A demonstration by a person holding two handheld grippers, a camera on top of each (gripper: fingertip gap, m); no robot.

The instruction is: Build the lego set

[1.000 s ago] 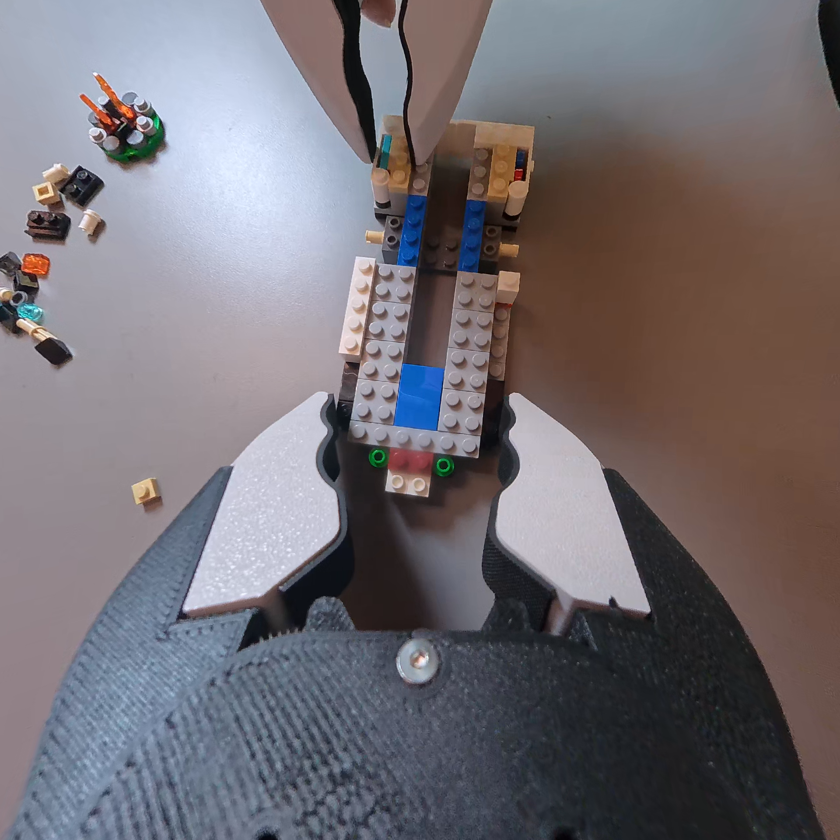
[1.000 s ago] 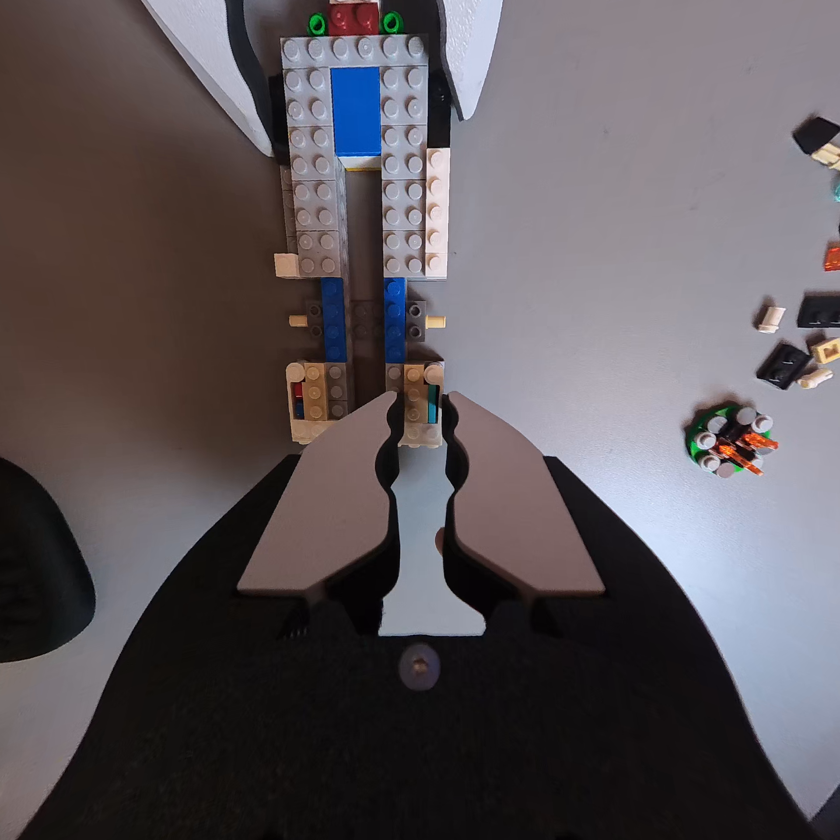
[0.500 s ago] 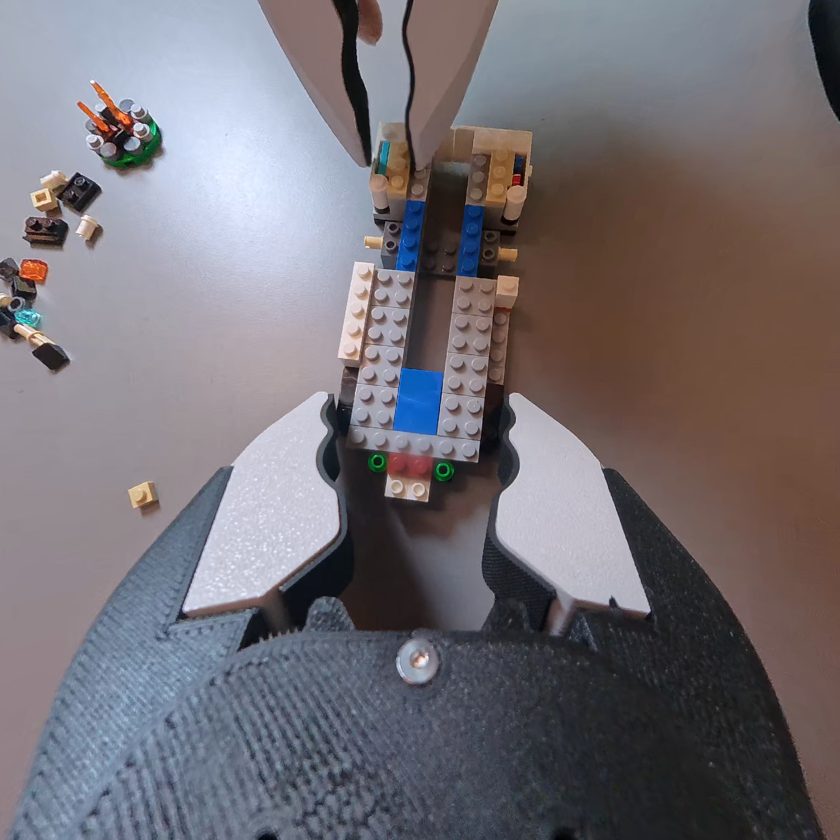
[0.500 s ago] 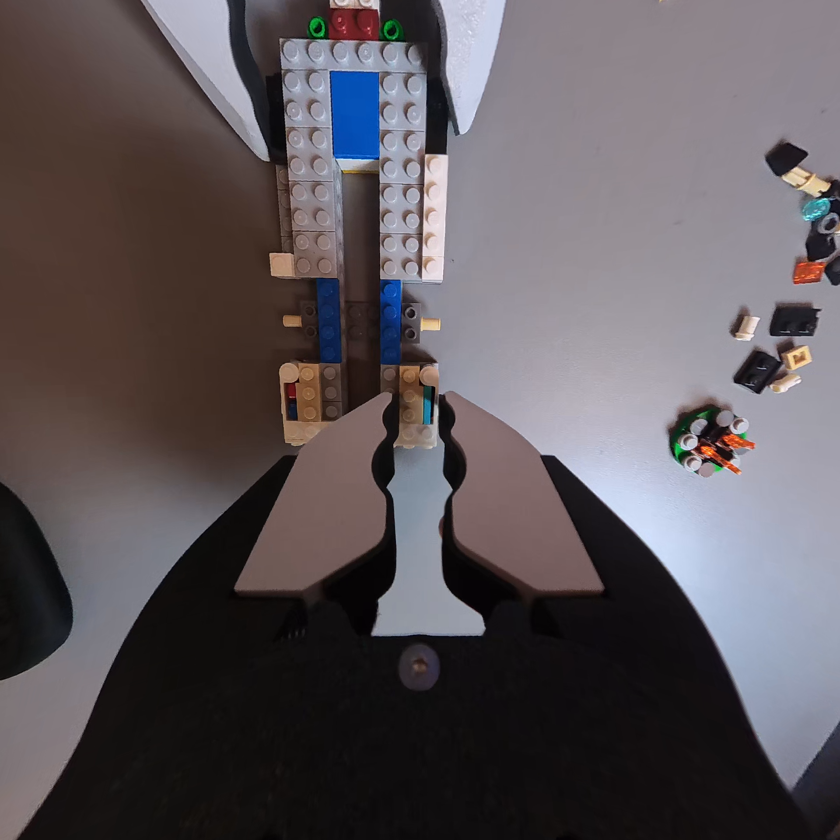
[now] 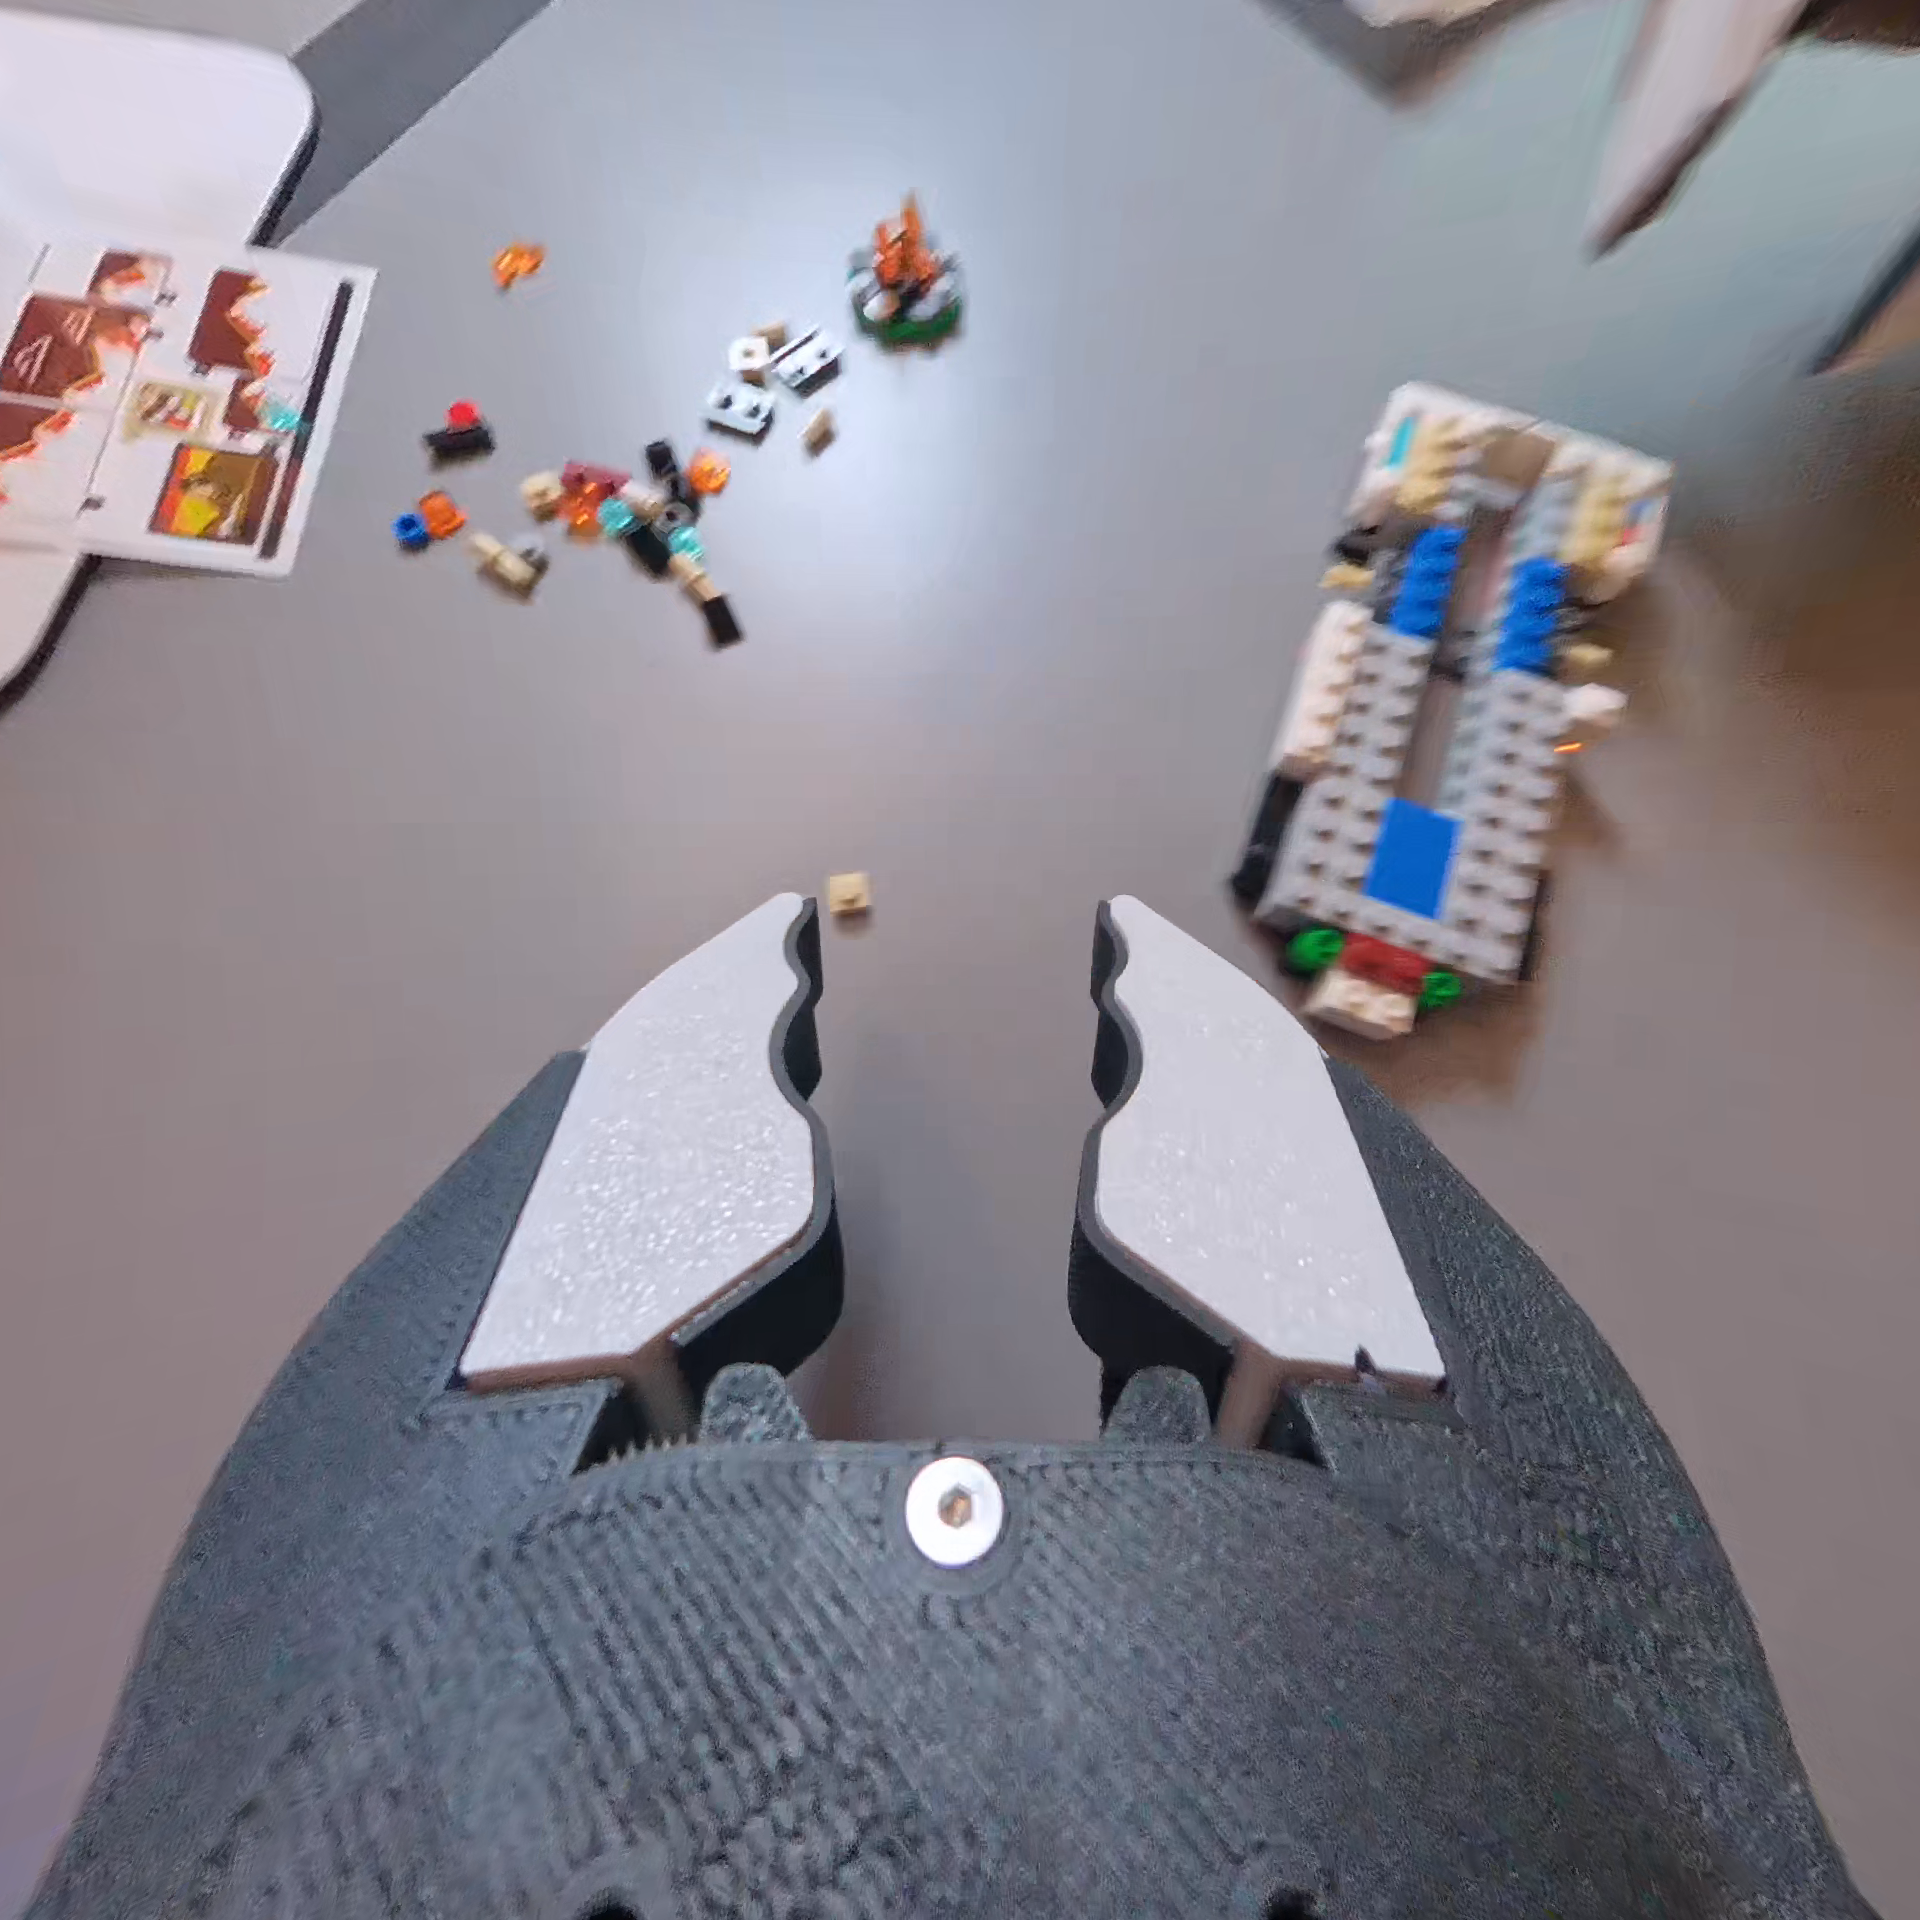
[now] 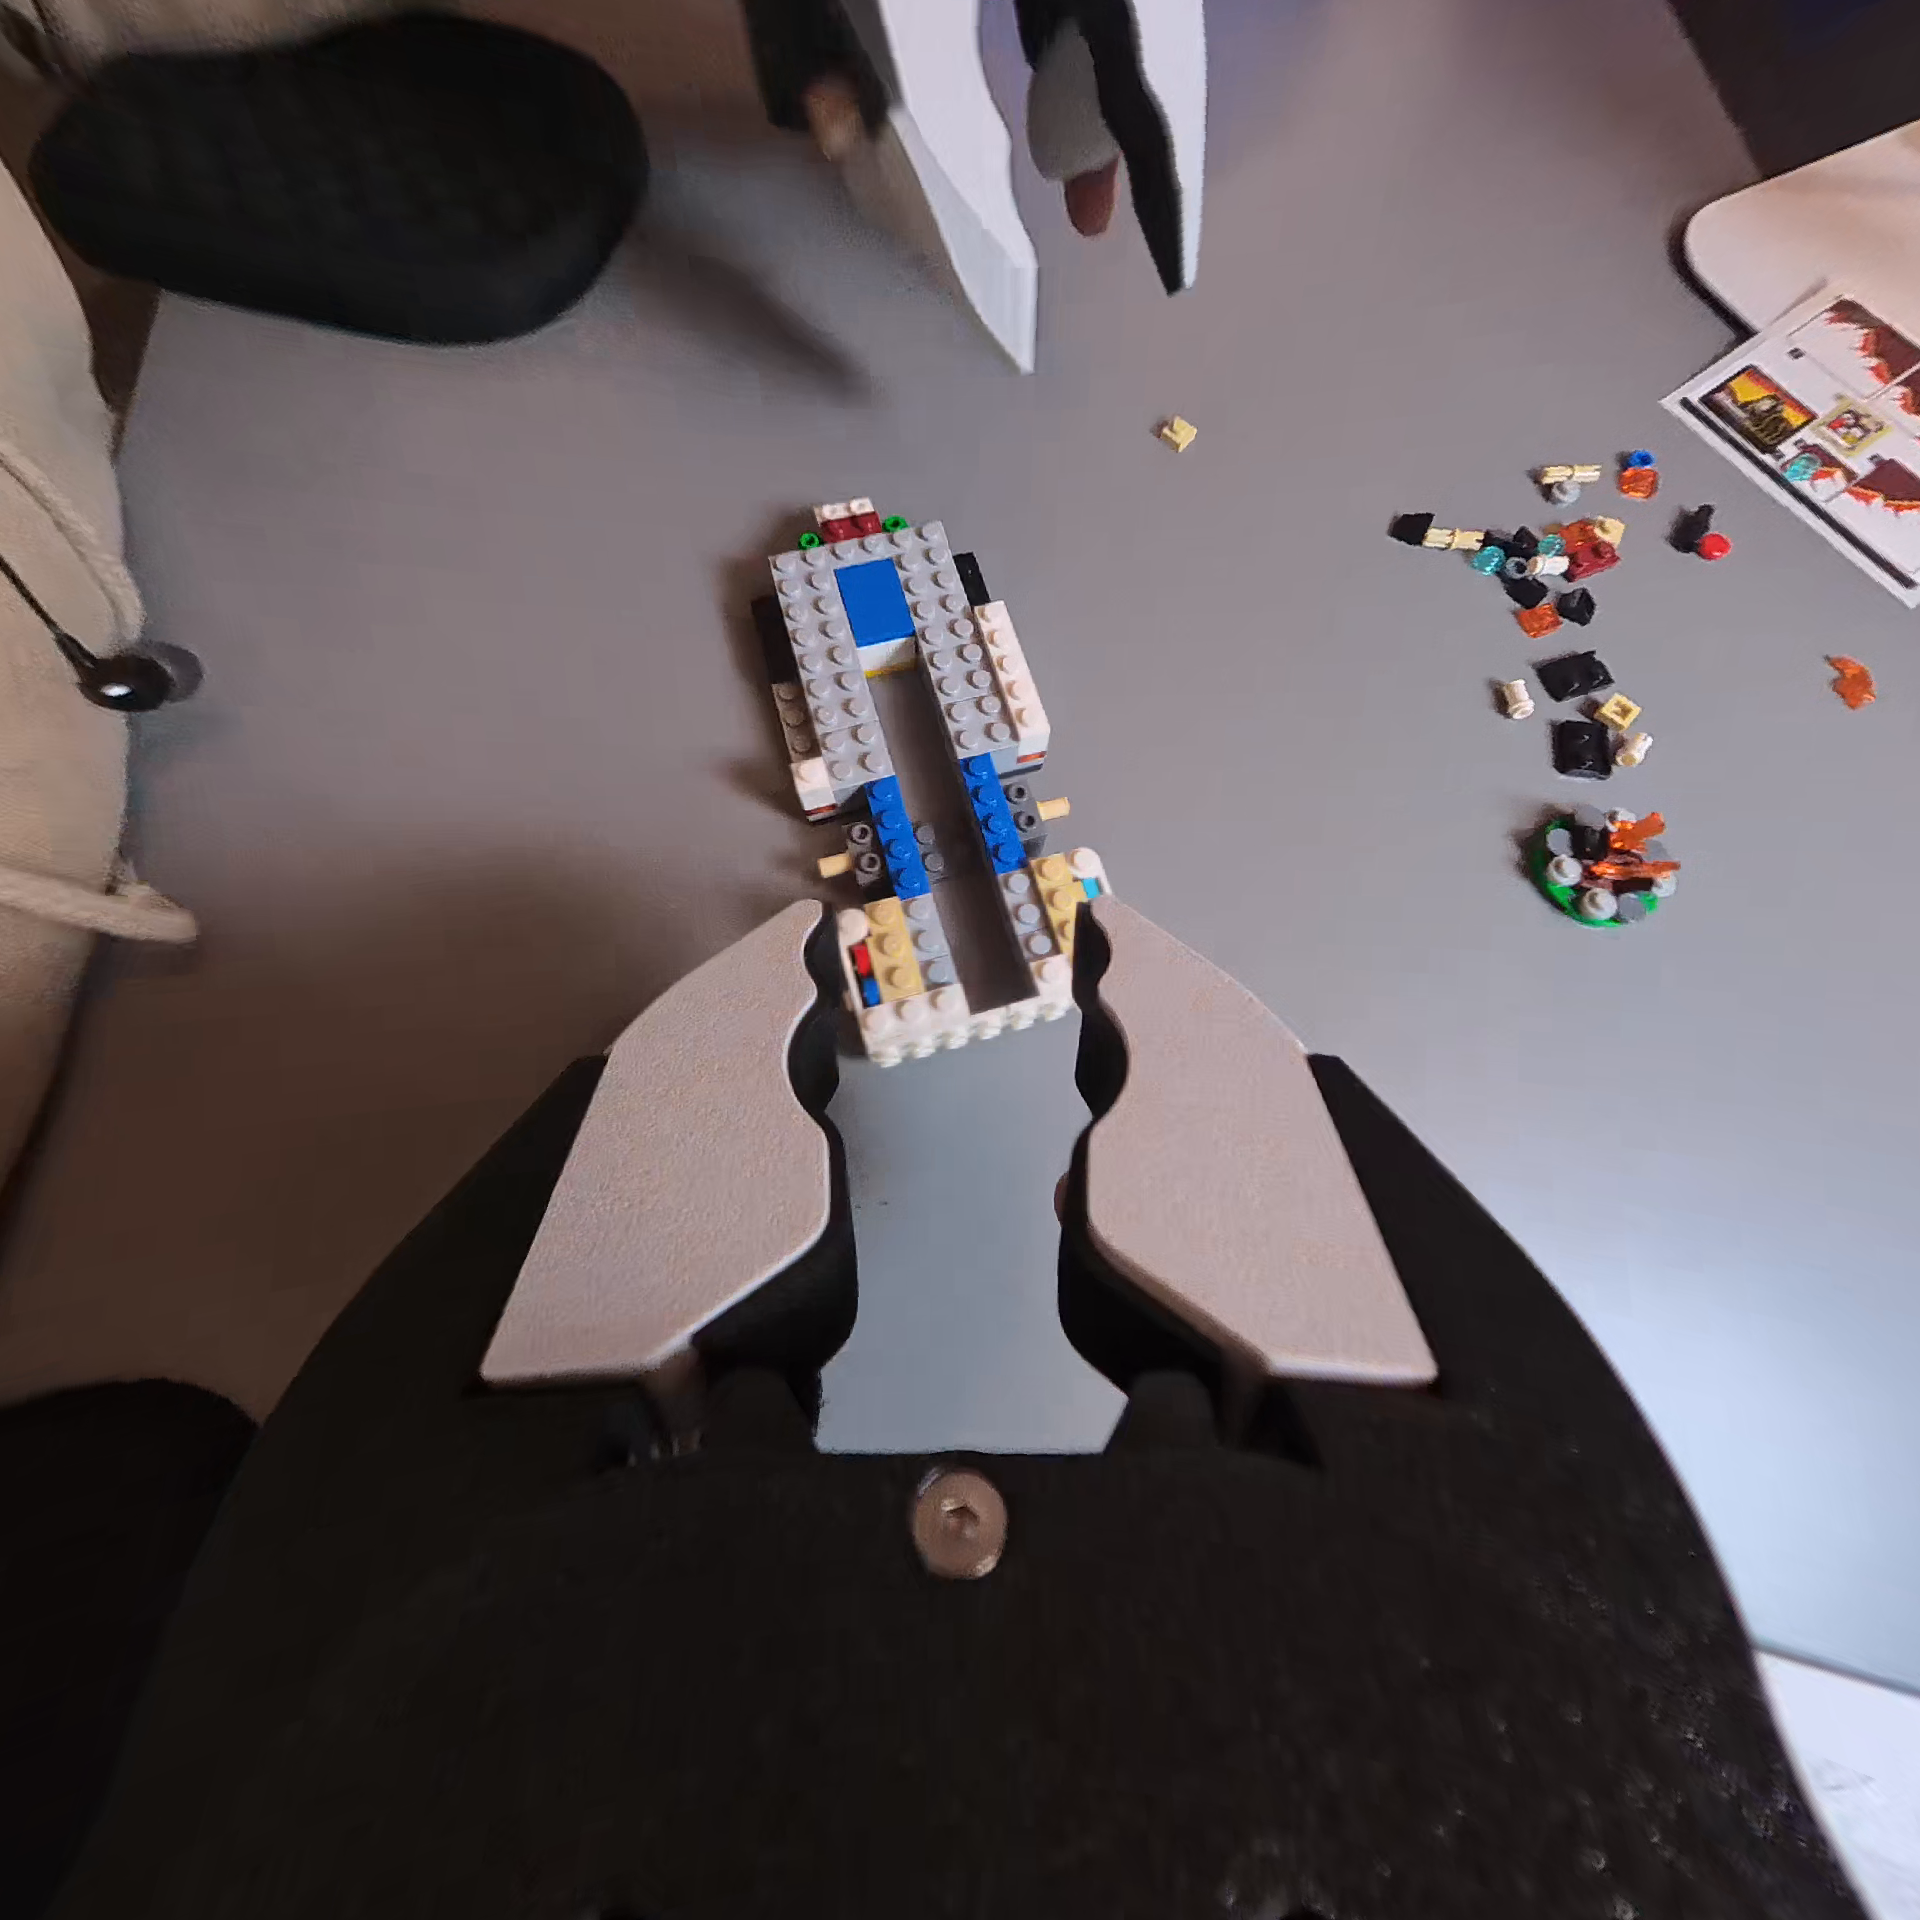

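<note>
While spread and bare, left gripper [image 5: 956, 914] hangs near tan stud [image 5: 849, 894]; right gripper [image 6: 951, 925], parted, straddles brick model [image 6: 914, 769].

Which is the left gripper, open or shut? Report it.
Open: left gripper fingers stand apart, only table between them; a small tan brick lies just ahead.

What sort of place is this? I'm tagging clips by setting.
Probably a hobby or work table indoors: a half-built brick model, loose small bricks and a picture instruction sheet lie on a plain grey tabletop.
</note>
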